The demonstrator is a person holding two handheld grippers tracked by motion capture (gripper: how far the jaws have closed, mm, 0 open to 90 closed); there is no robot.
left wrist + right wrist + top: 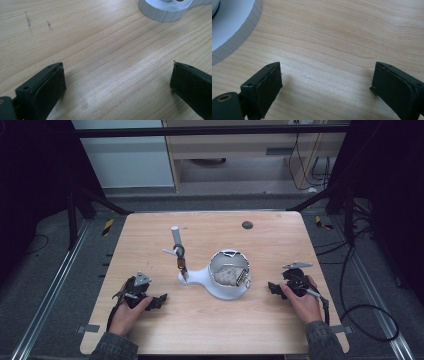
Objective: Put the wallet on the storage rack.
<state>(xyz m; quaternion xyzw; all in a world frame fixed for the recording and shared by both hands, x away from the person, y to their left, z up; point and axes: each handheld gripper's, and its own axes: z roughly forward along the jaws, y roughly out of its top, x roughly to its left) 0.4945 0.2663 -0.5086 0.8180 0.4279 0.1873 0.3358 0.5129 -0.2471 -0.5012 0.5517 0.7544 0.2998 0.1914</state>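
Room: dark all around, with a grey floor, metal rails on both sides, and a pale cabinet at the back.
Table (pixel 280 320): light wood with rounded corners. A small dark round spot (pixel 247 225) sits near the far edge.
White stand (pixel 220 287): in the middle of the table, between the two grippers. It has a big round part on the right and a thin part that reaches left, so its long way runs left to right. A ribbed edge of it peeks into the top of the left gripper view and the top left corner of the right gripper view, cut off there.
Bowl part (pixel 229 268): round with shiny walls. Something crumpled and pale is inside, too small to make out.
Pole (pixel 177 240): a white stick that stands up from the thin end and leans a little to the left. A dark ring and a brown bit hang on it, hard to tell what they are.
Writing: none that can be read.
Left gripper (pixel 159 300): lies on the table near the left front, held by a hand (pixel 125 316). Its jaws are spread wide with only bare wood between them.
Right gripper (pixel 272 288): lies on the table near the right front, held by the other hand (pixel 303 304). Its jaws are spread wide too, holding nothing.
Sleeves: cut off at the bottom edge.
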